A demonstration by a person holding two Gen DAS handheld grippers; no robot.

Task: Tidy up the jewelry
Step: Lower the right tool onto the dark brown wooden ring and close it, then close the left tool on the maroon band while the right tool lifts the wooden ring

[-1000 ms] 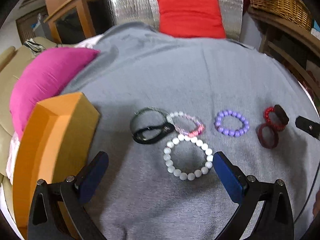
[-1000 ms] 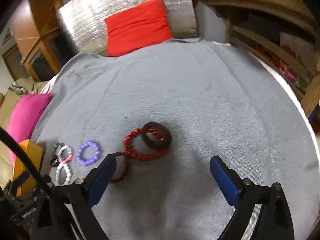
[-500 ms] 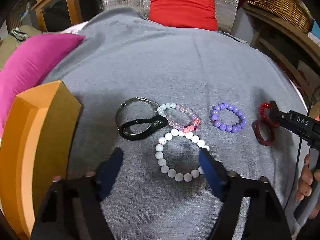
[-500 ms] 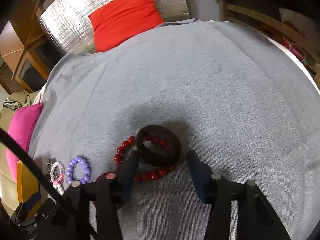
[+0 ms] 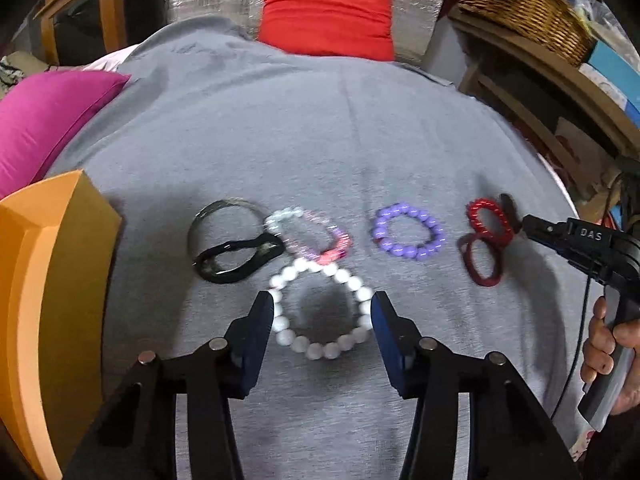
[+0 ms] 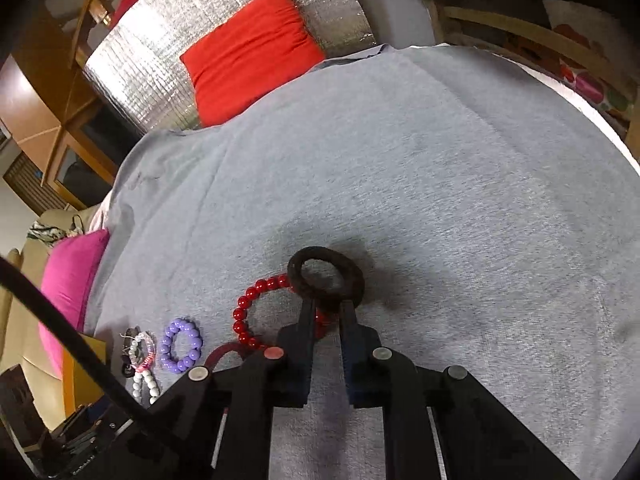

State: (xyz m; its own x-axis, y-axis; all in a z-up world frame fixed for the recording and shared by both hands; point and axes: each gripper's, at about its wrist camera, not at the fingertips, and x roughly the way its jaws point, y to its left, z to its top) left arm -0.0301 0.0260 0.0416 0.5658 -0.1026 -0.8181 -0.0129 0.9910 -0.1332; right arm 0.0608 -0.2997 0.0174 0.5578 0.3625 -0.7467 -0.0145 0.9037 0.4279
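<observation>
Several bracelets lie in a row on a grey cloth [image 5: 320, 120]. My left gripper [image 5: 322, 310] is part open, its fingers on either side of the white bead bracelet [image 5: 320, 312]. Beyond it lie a black band [image 5: 236, 256], a pink-clear bead bracelet [image 5: 308, 236], a purple bead bracelet [image 5: 408, 232], a red bead bracelet [image 5: 490, 222] and a dark red band [image 5: 482, 260]. My right gripper [image 6: 326, 308] is shut on the near rim of a dark brown bangle [image 6: 326, 280], which overlaps the red bead bracelet [image 6: 256, 312].
An orange box [image 5: 44, 300] stands at the left edge of the cloth. A magenta cushion [image 5: 44, 116] lies behind it. A red cushion [image 5: 328, 16] leans on a silver panel at the back. Wooden shelves and a wicker basket [image 5: 520, 4] are at the right.
Both grippers moved down and forward. The left narrowed around the white bead bracelet. The right closed from wide open onto the dark brown bangle.
</observation>
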